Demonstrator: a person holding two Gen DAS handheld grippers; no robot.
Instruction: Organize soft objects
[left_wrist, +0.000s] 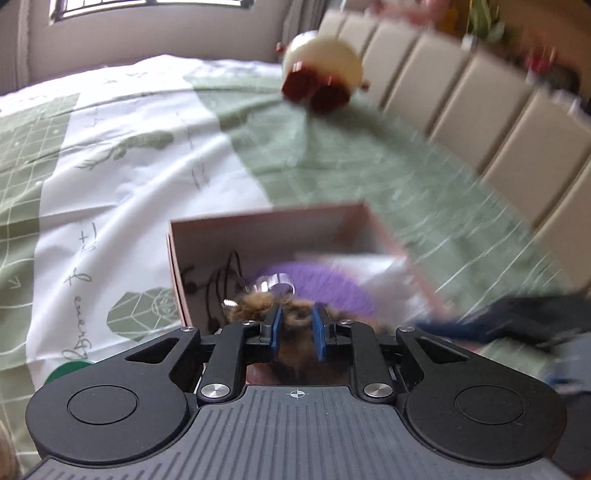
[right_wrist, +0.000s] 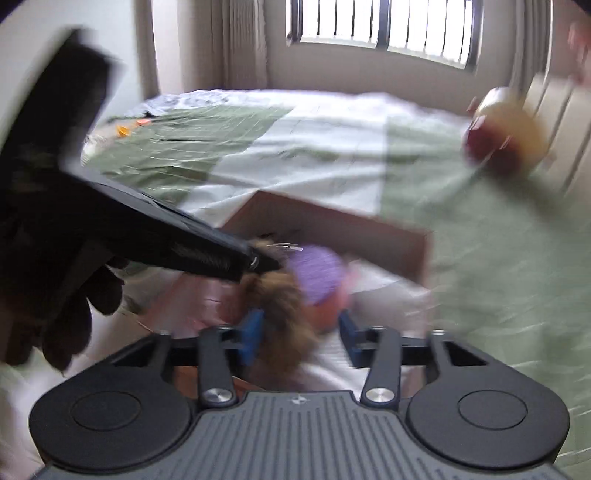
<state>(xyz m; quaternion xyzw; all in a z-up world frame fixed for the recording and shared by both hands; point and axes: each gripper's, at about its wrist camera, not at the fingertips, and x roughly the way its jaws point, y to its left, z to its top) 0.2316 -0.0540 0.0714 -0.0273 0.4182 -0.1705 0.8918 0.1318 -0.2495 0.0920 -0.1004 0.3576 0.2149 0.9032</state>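
My left gripper (left_wrist: 297, 317) is shut on a brown furry charm (left_wrist: 255, 310) with a metal ring (left_wrist: 275, 282), held over the open pink cardboard box (left_wrist: 266, 214). In the right wrist view the left gripper (right_wrist: 264, 262) comes in from the left in a gloved hand, and the brown charm (right_wrist: 280, 306) hangs from its tip. My right gripper (right_wrist: 301, 332) stands open, its blue pads wide apart on either side of the hanging fur, not pressing it. A purple fluffy ball (right_wrist: 314, 269) lies in the box (right_wrist: 332, 218) beside white paper (left_wrist: 373, 266). The picture is blurred.
The box sits on a bed with a green and white cover (left_wrist: 129, 155). A cream plush with dark red feet (left_wrist: 321, 70) lies near the beige padded headboard (left_wrist: 461, 92). The right gripper (left_wrist: 517, 321) is a dark blur at the box's right.
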